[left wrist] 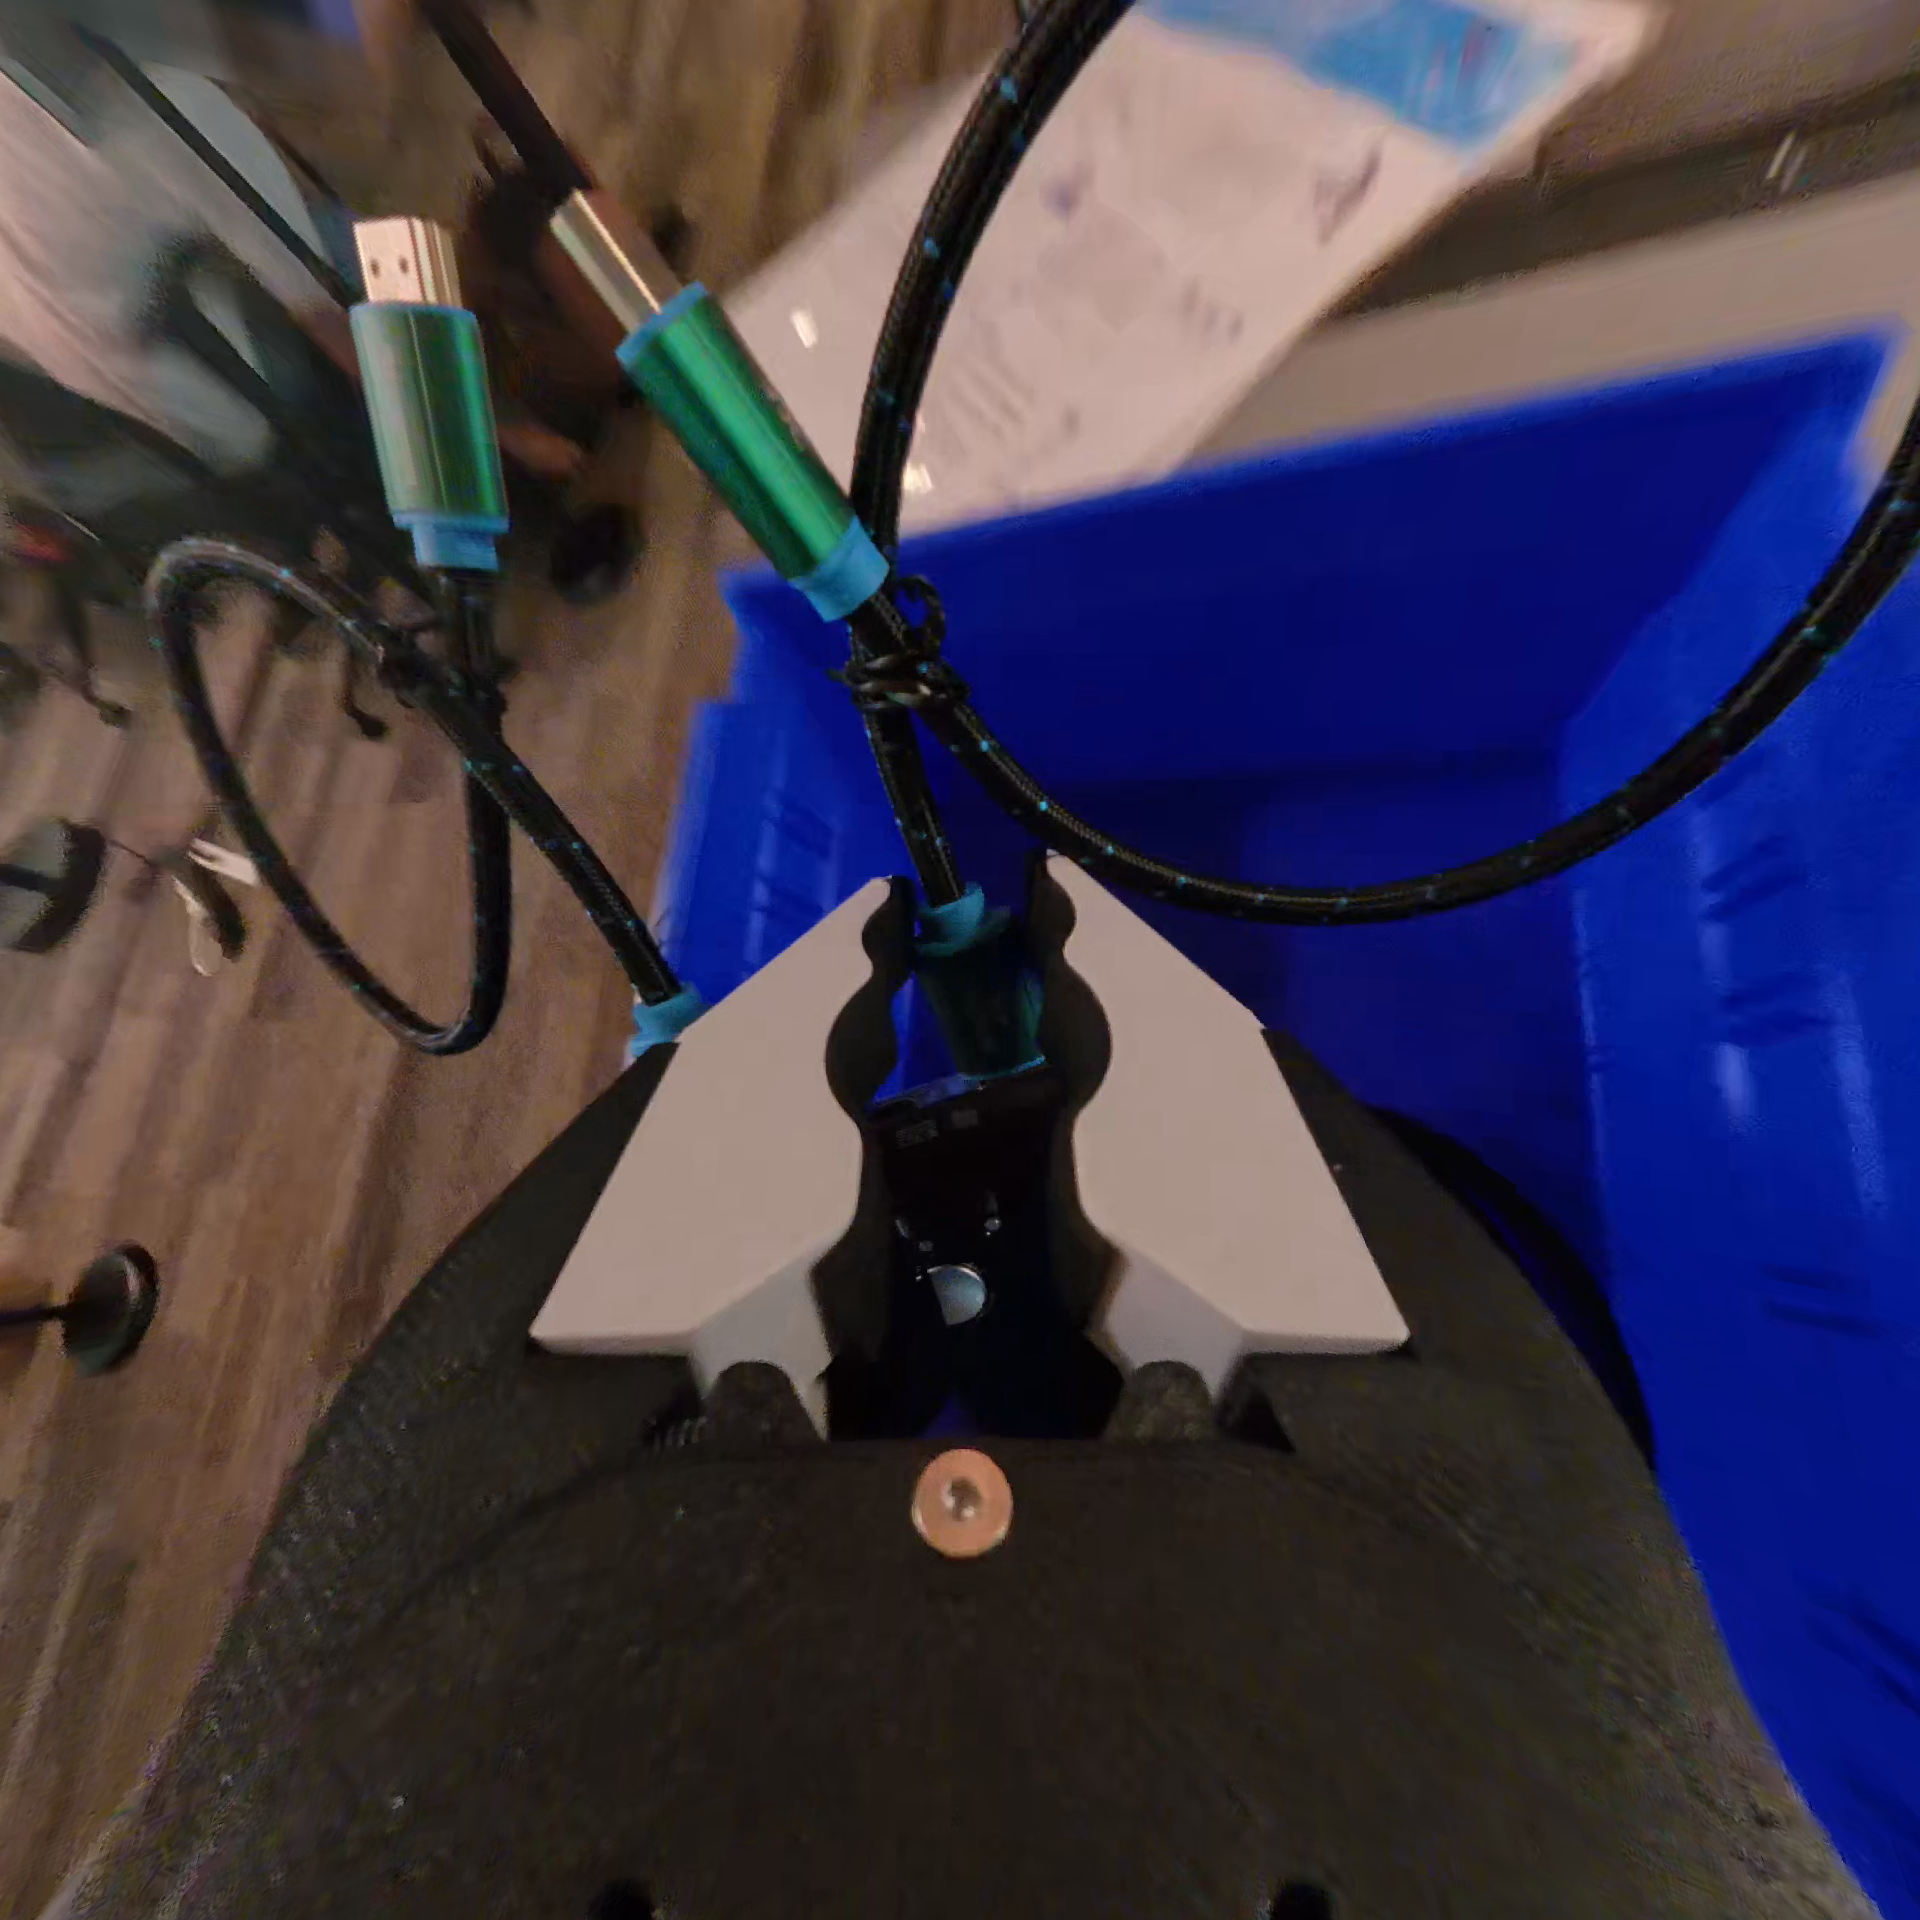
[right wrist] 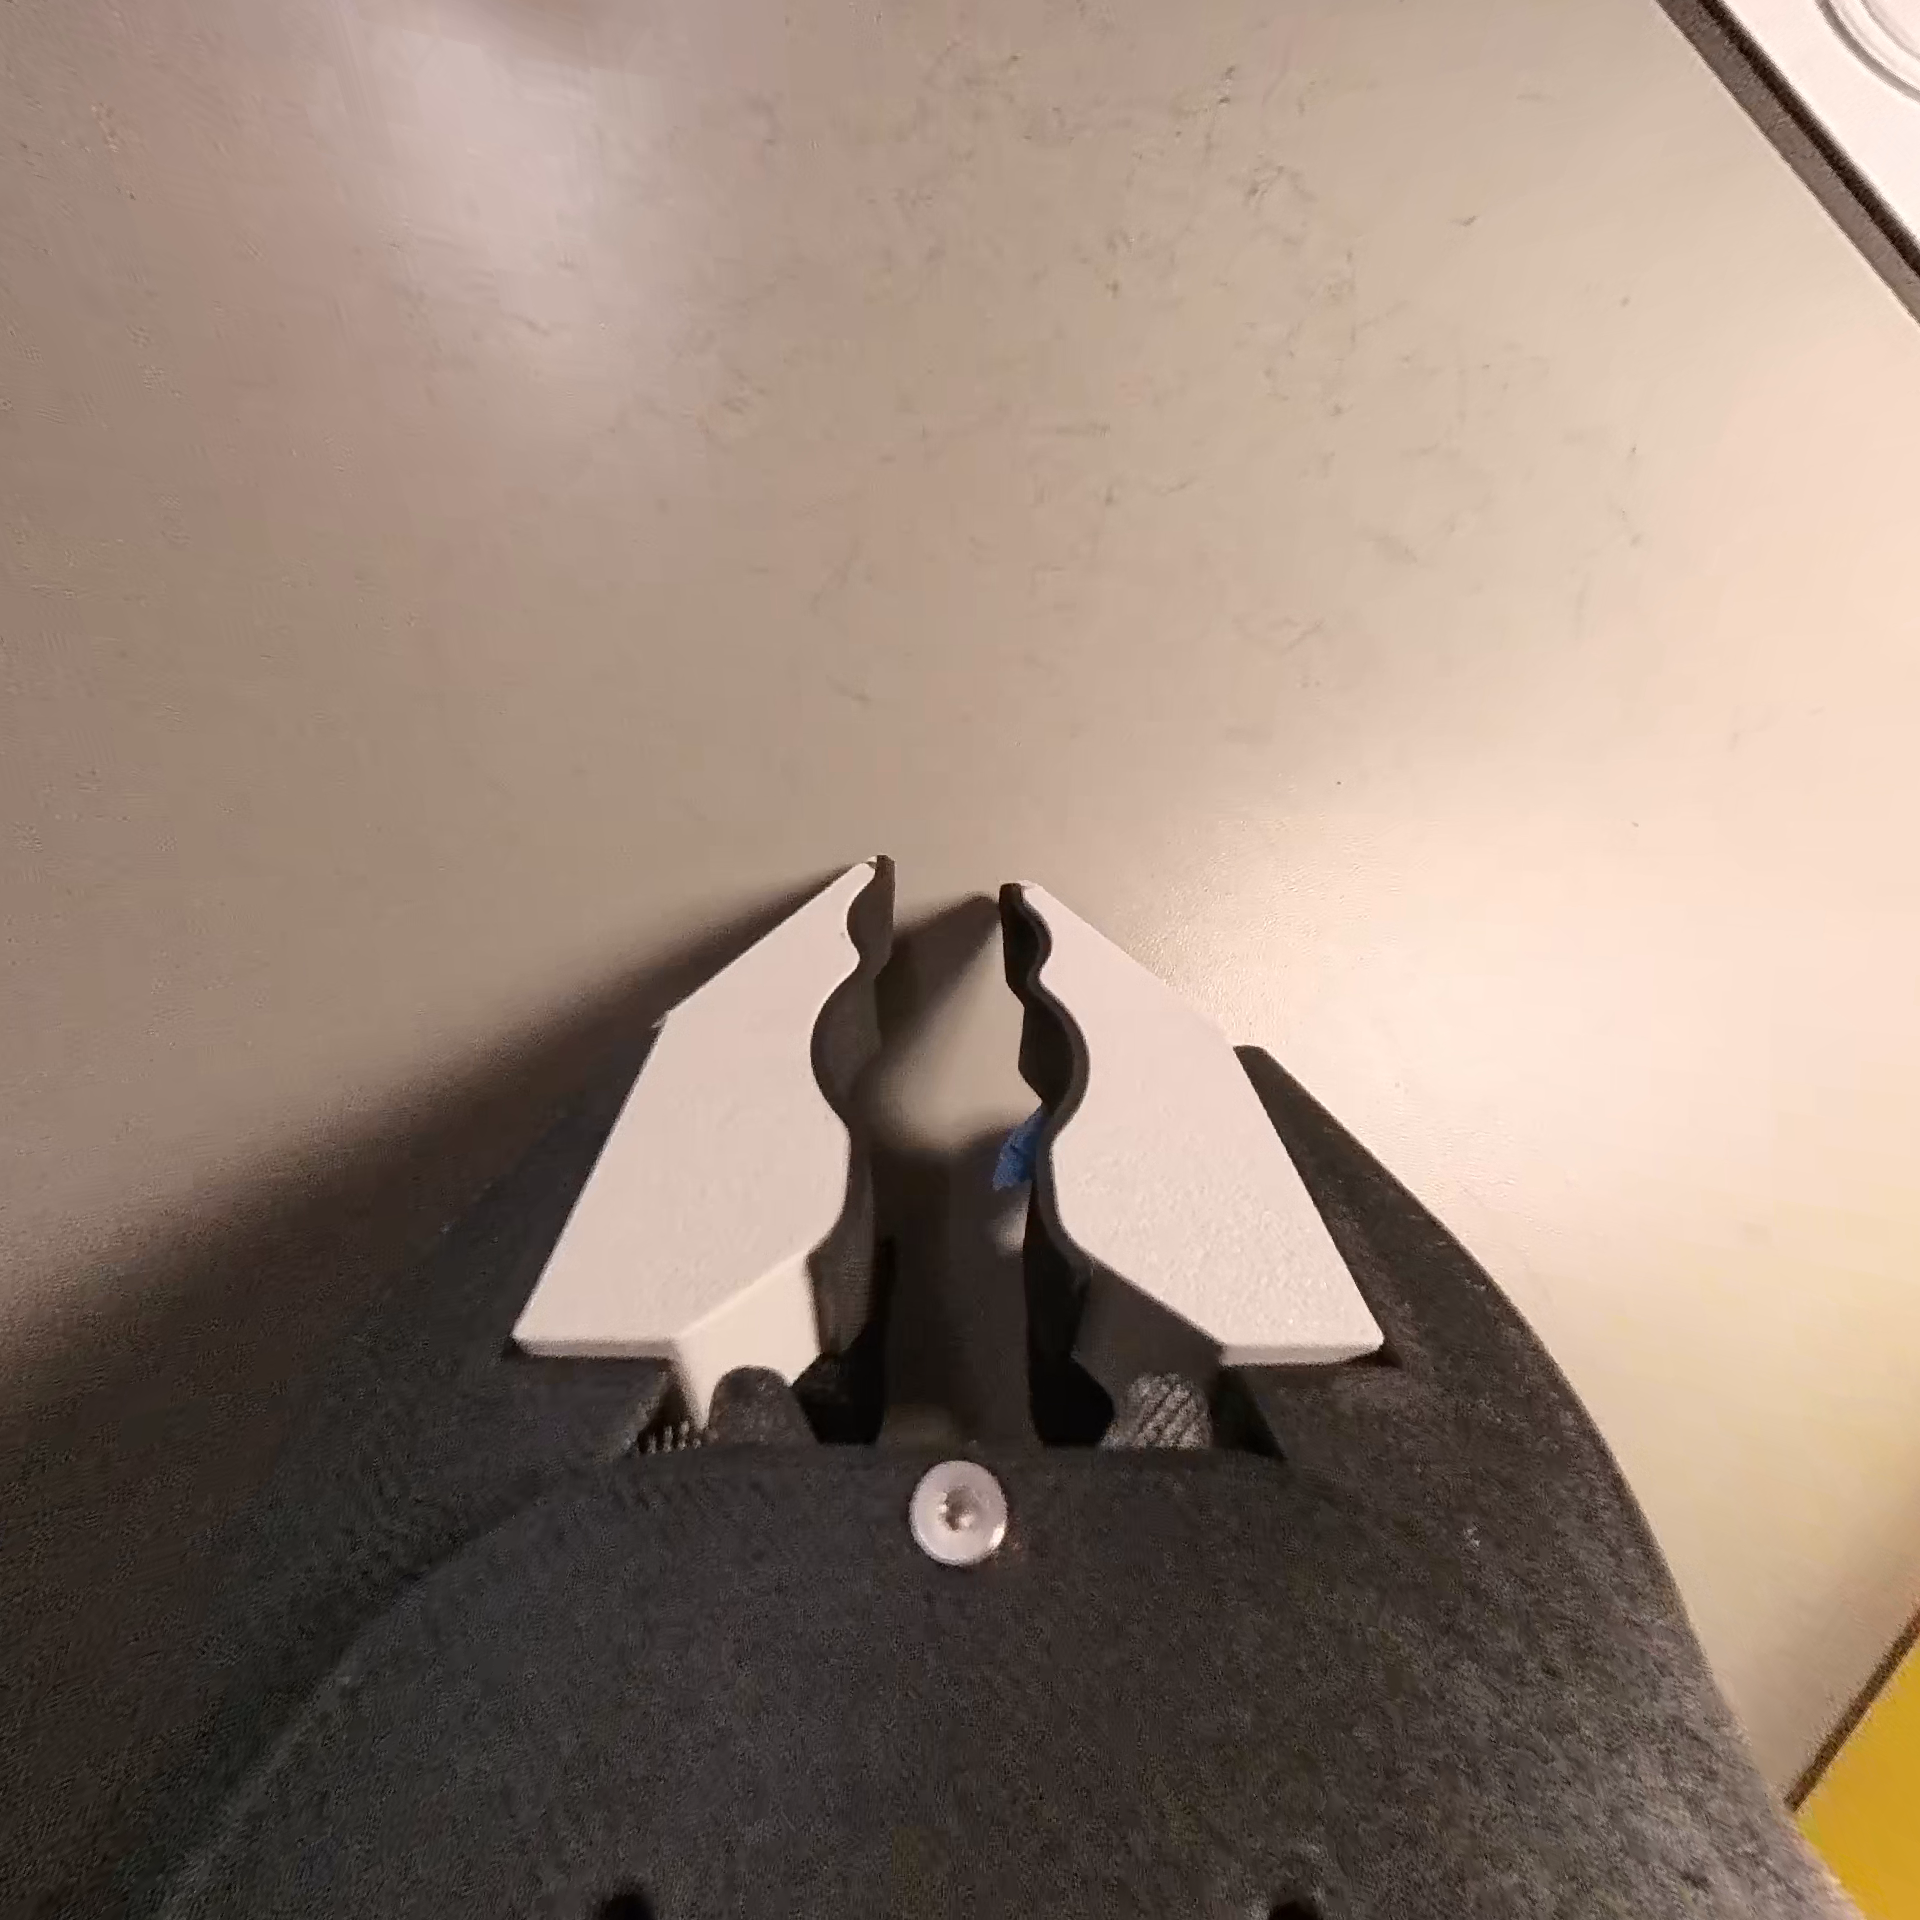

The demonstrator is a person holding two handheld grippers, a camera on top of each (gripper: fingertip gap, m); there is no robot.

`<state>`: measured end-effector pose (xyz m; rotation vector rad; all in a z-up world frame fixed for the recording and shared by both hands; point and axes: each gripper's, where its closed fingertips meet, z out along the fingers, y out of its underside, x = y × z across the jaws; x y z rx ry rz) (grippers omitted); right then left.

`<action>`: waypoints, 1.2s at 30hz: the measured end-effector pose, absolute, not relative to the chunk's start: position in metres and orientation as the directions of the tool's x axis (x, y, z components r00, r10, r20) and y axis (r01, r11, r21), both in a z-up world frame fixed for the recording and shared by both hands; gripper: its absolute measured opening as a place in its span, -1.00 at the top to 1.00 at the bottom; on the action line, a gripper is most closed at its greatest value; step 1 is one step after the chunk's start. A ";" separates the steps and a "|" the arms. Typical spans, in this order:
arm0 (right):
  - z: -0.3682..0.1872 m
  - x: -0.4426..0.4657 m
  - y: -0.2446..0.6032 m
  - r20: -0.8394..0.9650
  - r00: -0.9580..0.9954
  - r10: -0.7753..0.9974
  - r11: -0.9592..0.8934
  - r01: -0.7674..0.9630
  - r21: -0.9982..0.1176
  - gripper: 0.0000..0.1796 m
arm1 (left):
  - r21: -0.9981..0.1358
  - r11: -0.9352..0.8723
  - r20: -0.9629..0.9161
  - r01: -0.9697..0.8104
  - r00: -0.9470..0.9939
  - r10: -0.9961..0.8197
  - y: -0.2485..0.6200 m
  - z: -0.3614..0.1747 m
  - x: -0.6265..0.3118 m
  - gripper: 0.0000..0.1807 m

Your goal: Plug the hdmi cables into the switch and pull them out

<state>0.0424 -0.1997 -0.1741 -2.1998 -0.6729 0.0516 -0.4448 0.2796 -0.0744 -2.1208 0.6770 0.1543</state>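
The left hand-held gripper (left wrist: 966,883) is clenched on the black switch (left wrist: 961,1164), which sits deep between its white fingers (left wrist: 727,1132). One green plug (left wrist: 982,997) is seated in the switch's front end, right at the fingertips, and its braided black cable (left wrist: 914,790) runs away from the switch. A second cable end with a light blue collar (left wrist: 665,1018) lies just beside the switch on its left, and its own plug is hidden behind the finger, so whether it is seated cannot be told.

Count: four cable ends visible in all. Two are at the switch; two free green plugs, one (left wrist: 431,416) far left of the switch and one (left wrist: 743,447) beyond it, hang in the air with their metal tips bare. A black tie (left wrist: 899,665) binds cable strands together beyond the switch. A blue bin (left wrist: 1714,831) stands past the switch on the right, cut off at the frame edge. A white box (left wrist: 1195,260) lies beyond the bin. The background on the left is blurred and its dark items cannot be identified.

The right hand-held gripper (right wrist: 940,873) is released, fingers apart with nothing between them, and points at a bare beige table (right wrist: 935,416). A small blue scrap (right wrist: 1013,1153) clings to one inner pad. No switch appears in this view.
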 end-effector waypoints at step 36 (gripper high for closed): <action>-0.136 0.015 -0.165 0.228 0.814 0.535 -0.339 0.454 -0.824 0.75 | -0.795 -0.125 0.266 -0.594 -0.156 -0.951 -0.002 -0.044 -0.005 0.76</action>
